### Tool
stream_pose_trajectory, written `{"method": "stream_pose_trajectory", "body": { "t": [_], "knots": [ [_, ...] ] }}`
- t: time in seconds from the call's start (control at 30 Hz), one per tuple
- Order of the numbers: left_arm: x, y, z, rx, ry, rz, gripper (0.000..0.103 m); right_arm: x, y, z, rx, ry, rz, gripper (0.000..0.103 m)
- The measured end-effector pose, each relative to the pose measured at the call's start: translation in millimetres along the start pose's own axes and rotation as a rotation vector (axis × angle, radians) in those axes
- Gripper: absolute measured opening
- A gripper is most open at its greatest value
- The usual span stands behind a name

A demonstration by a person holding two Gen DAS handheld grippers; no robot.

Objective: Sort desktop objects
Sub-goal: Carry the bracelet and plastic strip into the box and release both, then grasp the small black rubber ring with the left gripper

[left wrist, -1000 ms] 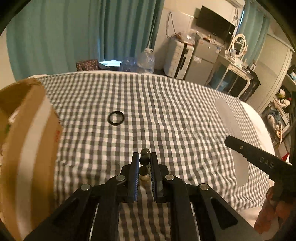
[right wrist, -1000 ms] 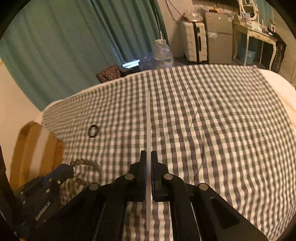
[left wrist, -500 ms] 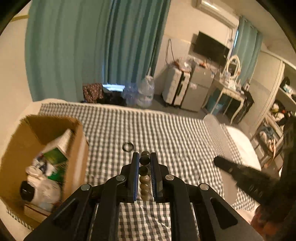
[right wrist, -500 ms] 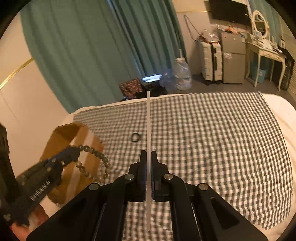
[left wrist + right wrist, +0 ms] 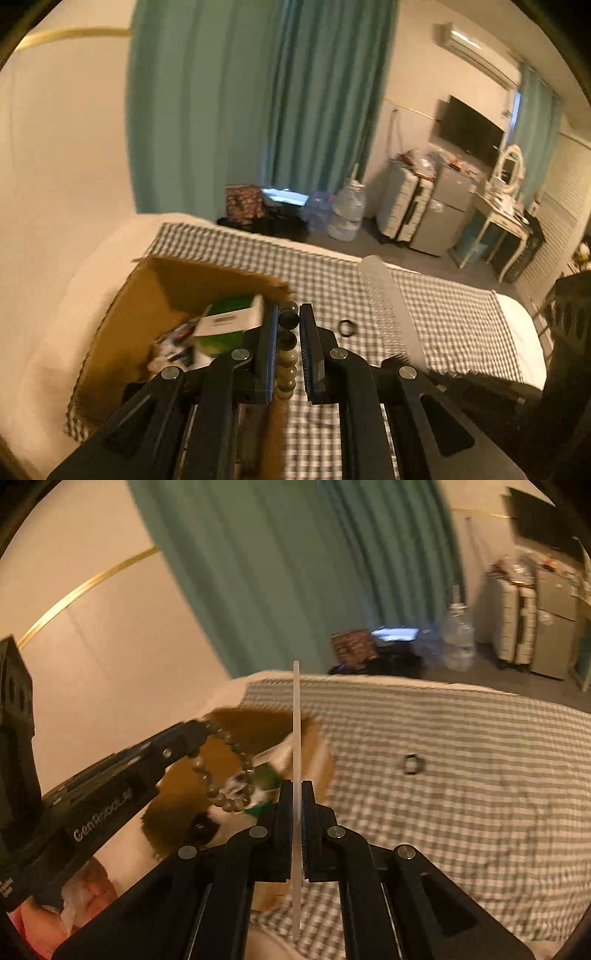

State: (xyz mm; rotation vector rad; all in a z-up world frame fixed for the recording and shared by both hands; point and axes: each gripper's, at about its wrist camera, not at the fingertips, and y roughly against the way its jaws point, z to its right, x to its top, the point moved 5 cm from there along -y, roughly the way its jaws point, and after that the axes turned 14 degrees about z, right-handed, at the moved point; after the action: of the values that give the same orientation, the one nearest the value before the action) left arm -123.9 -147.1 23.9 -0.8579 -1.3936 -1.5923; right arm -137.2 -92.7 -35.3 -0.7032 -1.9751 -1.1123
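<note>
My left gripper (image 5: 288, 321) is shut on a bead bracelet (image 5: 287, 354) of dark and olive beads. In the right wrist view the left gripper (image 5: 195, 731) holds the bracelet (image 5: 225, 771) hanging over the open cardboard box (image 5: 258, 723). My right gripper (image 5: 296, 794) is shut on a clear flat ruler (image 5: 296, 738), held edge-on and raised near the box. The ruler also shows in the left wrist view (image 5: 391, 314). The box (image 5: 173, 284) holds a green and white carton (image 5: 229, 321) and other items. A small black ring (image 5: 347, 328) lies on the checked cloth, also in the right wrist view (image 5: 413, 763).
The grey checked cloth (image 5: 461, 775) covers a white bed-like surface. The box stands at its left end by a cream wall. Beyond the far edge are teal curtains (image 5: 258, 110), water bottles (image 5: 345, 214), a suitcase and a small fridge.
Both grippers have risen and swung left toward the box. The bracelet has moved from above the cloth to over the box opening. The ruler has come along beside it.
</note>
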Motion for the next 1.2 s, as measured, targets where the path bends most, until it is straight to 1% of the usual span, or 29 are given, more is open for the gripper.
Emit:
{"method": "stream_pose_trajectory", "body": {
  "t": [0.03,0.17,0.3,0.43,0.47,0.5,0.53,0.57,0.6,0.63,0.67,0.73,0.8,0.9,0.93,0.97,1.03,1.17,1.2],
  "knots": [
    [-2.8,-4.0,-7.5,0.013,0.002,-0.007,0.011,-5.3,-13.5,-10.7,0.019,0.009,-0.022,0.003],
    [-21.3,-25.0,-42.9,0.071,0.022,-0.059,0.011,-21.4,-50.2,-31.4,0.057,0.011,-0.088,0.003],
    [-43.2,-43.1,-70.1,0.105,0.034,-0.106,0.011,-35.3,-78.1,-33.9,0.074,0.004,-0.143,0.003],
    [-58.2,-52.6,-86.5,0.12,0.045,-0.127,0.011,-44.8,-103.5,-27.7,0.085,-0.021,-0.19,0.005],
    [-60.5,-54.4,-90.1,0.124,0.054,-0.141,0.013,-46.5,-107.2,-26.1,0.088,-0.027,-0.2,0.005],
    [-61.2,-55.1,-92.8,0.128,0.06,-0.147,0.013,-47.7,-110.5,-25.2,0.094,-0.034,-0.21,0.01],
    [-60.6,-55.7,-95.6,0.132,0.063,-0.147,0.018,-50.2,-108.9,-24.9,0.096,-0.037,-0.21,0.02],
    [-59.0,-55.5,-97.8,0.136,0.061,-0.144,0.031,-50.2,-108.1,-23.2,0.085,-0.037,-0.196,0.028],
    [-57.8,-54.0,-98.2,0.146,0.055,-0.138,0.044,-49.2,-106.4,-21.4,0.073,-0.034,-0.183,0.043],
    [-55.9,-52.9,-99.7,0.173,0.05,-0.131,0.064,-46.3,-103.8,-19.5,0.061,-0.033,-0.168,0.047],
    [-54.8,-50.8,-102.8,0.211,0.044,-0.119,0.081,-44.2,-100.2,-17.0,0.052,-0.033,-0.154,0.047],
    [-53.7,-45.7,-103.8,0.227,0.054,-0.1,0.091,-38.2,-93.2,-13.6,0.036,-0.028,-0.14,0.047],
    [-54.6,-43.2,-103.1,0.224,0.061,-0.104,0.091,-29.6,-84.4,-7.6,-0.003,-0.003,-0.111,0.047],
    [-55.9,-38.4,-90.6,0.228,0.035,-0.108,0.093,-18.7,-60.0,2.4,-0.068,0.053,-0.059,0.047],
    [-55.9,-36.1,-84.4,0.224,0.026,-0.104,0.094,-14.9,-50.7,6.7,-0.087,0.061,-0.041,0.049],
    [-56.3,-32.6,-75.5,0.222,0.018,-0.098,0.095,-10.5,-39.4,12.2,-0.104,0.065,-0.018,0.05],
    [-56.3,-25.9,-58.0,0.217,0.01,-0.089,0.097,-1.7,-20.6,23.7,-0.134,0.063,0.023,0.055],
    [-58.6,-13.8,-10.4,0.16,0.005,-0.069,0.1,9.3,20.1,50.5,-0.194,0.062,0.088,0.058],
    [-59.3,-13.0,0.7,0.146,0.0,-0.067,0.1,11.0,32.3,59.4,-0.208,0.057,0.104,0.061]
  ]
}}
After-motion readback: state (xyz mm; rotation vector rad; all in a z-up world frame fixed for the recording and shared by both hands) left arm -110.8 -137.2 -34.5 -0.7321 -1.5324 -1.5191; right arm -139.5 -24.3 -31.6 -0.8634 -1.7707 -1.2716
